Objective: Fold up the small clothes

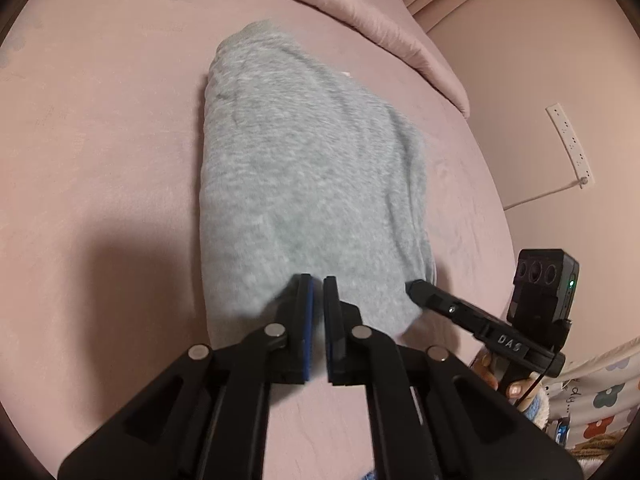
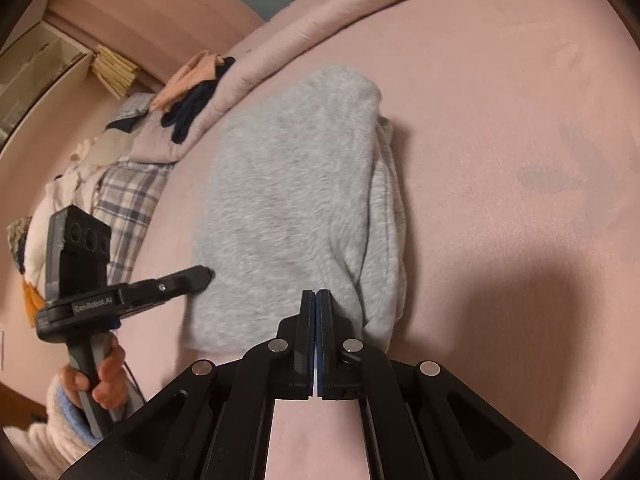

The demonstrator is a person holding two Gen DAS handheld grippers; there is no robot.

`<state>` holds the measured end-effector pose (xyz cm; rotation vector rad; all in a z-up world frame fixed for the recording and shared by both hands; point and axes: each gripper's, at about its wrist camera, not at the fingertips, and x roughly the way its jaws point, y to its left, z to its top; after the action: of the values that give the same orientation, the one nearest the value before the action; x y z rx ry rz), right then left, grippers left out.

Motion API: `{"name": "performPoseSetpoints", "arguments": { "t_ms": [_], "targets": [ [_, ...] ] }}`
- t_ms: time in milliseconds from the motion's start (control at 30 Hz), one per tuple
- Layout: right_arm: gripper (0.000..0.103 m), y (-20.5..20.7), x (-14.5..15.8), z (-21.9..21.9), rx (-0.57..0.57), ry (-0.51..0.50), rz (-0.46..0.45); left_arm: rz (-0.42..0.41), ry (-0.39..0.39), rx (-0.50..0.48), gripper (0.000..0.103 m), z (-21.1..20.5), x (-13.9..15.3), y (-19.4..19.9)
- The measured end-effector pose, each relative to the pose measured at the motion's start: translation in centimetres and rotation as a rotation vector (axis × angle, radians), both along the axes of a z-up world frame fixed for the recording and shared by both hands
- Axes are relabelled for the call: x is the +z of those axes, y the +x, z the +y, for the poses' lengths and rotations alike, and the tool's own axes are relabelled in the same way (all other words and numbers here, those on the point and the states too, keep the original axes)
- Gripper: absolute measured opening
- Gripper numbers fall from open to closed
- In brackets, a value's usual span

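Note:
A grey fleece garment [image 1: 304, 168] lies folded lengthwise on the pink bed sheet [image 1: 100, 140]; it also shows in the right wrist view [image 2: 288, 200]. My left gripper [image 1: 318, 280] sits at the garment's near edge with its jaws almost closed, a thin gap between the blue pads, and nothing visibly pinched. It appears in the right wrist view [image 2: 206, 272] touching the garment's left near corner. My right gripper [image 2: 317, 294] is shut, its tips at the garment's near edge; it shows in the left wrist view [image 1: 412, 286] at the right near corner.
A rolled pink duvet [image 1: 380, 16] borders the far side of the bed. A pile of other clothes [image 2: 132, 184], plaid and dark pieces, lies at the left. A white power strip [image 1: 570, 144] hangs on the wall at the right.

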<state>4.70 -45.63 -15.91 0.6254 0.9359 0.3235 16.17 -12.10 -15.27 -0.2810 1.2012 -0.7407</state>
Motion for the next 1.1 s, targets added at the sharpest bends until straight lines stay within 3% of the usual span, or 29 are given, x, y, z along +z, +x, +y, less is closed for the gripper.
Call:
{"name": "performPoseSetpoints", "arguments": {
  "t_ms": [67,100,167,367,567,633,767,900,1100],
  "targets": [
    [0.008,-0.5,0.9,0.5,0.009,-0.001,-0.034,-0.026,0.016,-0.008,0.021,0.1,0.6,-1.1],
    [0.016,-0.7,1.3,0.7,0.017,0.004,-0.054,-0.044,0.027,-0.009,0.027,0.2,1.0,-1.6],
    [0.024,-0.7,1.7,1.2,0.031,0.006,-0.076,-0.082,0.053,0.002,0.046,0.3,1.3,-2.6],
    [0.024,0.1,0.0,2.7,0.037,-0.053,-0.011,-0.102,0.131,-0.006,0.046,-0.4,-0.1,-3.4],
    [0.025,-1.1,1.0,3.2,0.058,-0.060,-0.025,-0.143,0.167,-0.002,0.047,-0.4,0.8,-4.0],
    [0.037,-1.6,1.2,2.9,0.056,-0.053,-0.022,-0.142,0.162,0.013,0.049,0.0,0.8,-4.3],
    [0.051,-2.4,1.4,1.9,0.028,-0.025,-0.019,-0.177,0.159,0.053,0.072,1.3,1.4,-4.9],
    [0.064,-2.6,0.9,0.0,-0.040,0.055,0.002,-0.187,0.142,0.072,0.072,2.1,1.7,-5.0],
    [0.065,-2.1,0.2,-1.0,-0.102,0.064,0.046,-0.175,0.125,0.089,0.072,2.8,1.5,-4.4]
  ]
}}
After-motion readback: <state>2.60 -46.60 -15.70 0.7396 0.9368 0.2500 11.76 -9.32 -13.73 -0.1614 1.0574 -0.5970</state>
